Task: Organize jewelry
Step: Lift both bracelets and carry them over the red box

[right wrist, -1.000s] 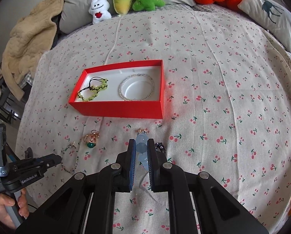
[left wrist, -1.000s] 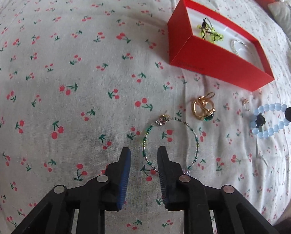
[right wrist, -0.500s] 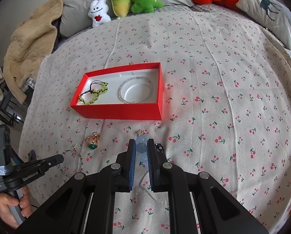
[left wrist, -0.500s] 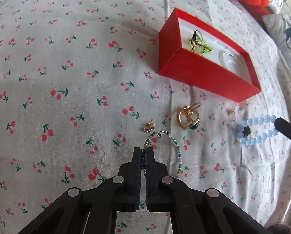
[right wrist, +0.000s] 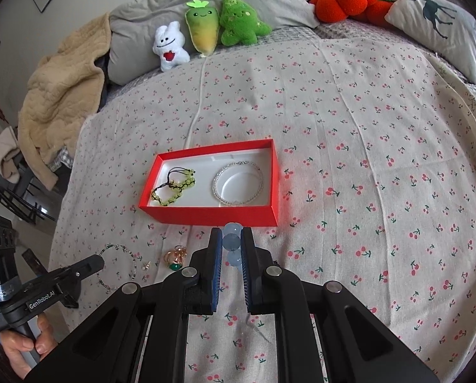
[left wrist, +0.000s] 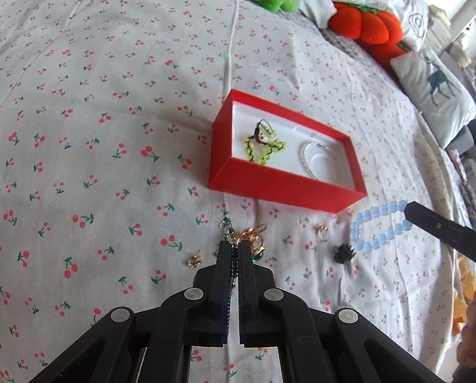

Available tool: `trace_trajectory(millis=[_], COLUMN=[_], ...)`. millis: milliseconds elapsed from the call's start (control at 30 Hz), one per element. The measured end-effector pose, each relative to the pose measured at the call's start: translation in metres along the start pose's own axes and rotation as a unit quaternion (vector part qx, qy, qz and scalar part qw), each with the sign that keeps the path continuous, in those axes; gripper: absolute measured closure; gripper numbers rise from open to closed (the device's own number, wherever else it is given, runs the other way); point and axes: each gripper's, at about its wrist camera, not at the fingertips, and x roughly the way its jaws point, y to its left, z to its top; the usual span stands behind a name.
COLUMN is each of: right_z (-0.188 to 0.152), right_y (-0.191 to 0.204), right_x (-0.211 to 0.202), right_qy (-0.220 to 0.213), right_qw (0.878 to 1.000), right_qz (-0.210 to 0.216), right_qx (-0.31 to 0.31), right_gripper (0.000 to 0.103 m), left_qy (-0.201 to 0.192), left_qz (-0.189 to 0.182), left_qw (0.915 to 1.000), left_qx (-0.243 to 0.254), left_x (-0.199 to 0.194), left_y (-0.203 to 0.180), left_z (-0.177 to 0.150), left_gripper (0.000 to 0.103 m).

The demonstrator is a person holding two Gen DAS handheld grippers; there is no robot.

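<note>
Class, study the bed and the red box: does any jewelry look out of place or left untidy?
Yes. Only two bracelets lie in the red box. A gold ring with a green stone, a small gold earring, another small gold piece and a black charm lie scattered on the cherry-print sheet in front of it.
</note>
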Motion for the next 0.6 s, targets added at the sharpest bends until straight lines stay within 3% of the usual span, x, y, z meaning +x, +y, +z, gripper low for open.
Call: trace_trajectory(millis=[600], right_z=[0.046], right_y=[0.023], right_x=[0.008], right_qy=[-0.055], right_qw=[0.998], right_qz=[0.02], right_qx=[-0.005], right_gripper=[0.091], left_qy=[-0.057], left_qz=[-0.068], left_qw=[0.996], left_qx=[-0.008], left_x=[0.034], left_y=[-0.046], left_z=[0.057], left_gripper=[0.103])
